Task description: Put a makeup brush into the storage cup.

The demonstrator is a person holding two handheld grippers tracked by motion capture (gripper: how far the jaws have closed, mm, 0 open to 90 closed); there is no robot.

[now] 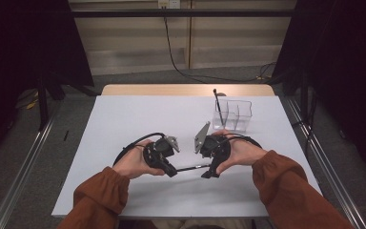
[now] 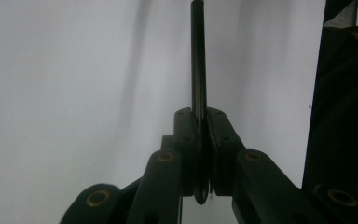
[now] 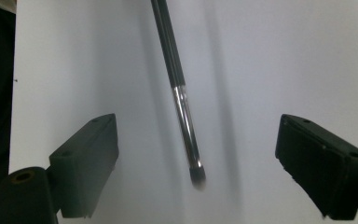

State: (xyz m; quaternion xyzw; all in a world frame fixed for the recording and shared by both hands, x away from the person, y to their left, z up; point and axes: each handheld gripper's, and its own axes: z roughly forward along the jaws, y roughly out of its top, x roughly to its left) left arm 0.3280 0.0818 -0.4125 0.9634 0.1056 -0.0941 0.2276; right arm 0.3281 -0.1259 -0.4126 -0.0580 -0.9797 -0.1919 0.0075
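White table (image 1: pixel 124 119) on grey floor (image 1: pixel 71 119), black curtains (image 1: pixel 24 43) flanking.

Colours only. My left hand-held gripper (image 1: pixel 170 171) is matte black all over, with brass-coloured rings at the pivot holes showing in its own view; my right hand-held gripper (image 1: pixel 208 173) is the same black, each topped by a plain grey plate. The makeup brush (image 3: pixel 176 88) has a glossy black handle, a bright silver ferrule and a short dark tip. The tabletop (image 1: pixel 133 119) is plain white with no pattern, with a pale wood strip along its far edge. The organiser (image 1: pixel 236 114) is clear, colourless plastic, and a second black brush (image 1: pixel 217 101) stands in it. My sleeves (image 1: pixel 286 183) are rust-orange. The floor (image 1: pixel 47 143) is dull grey.
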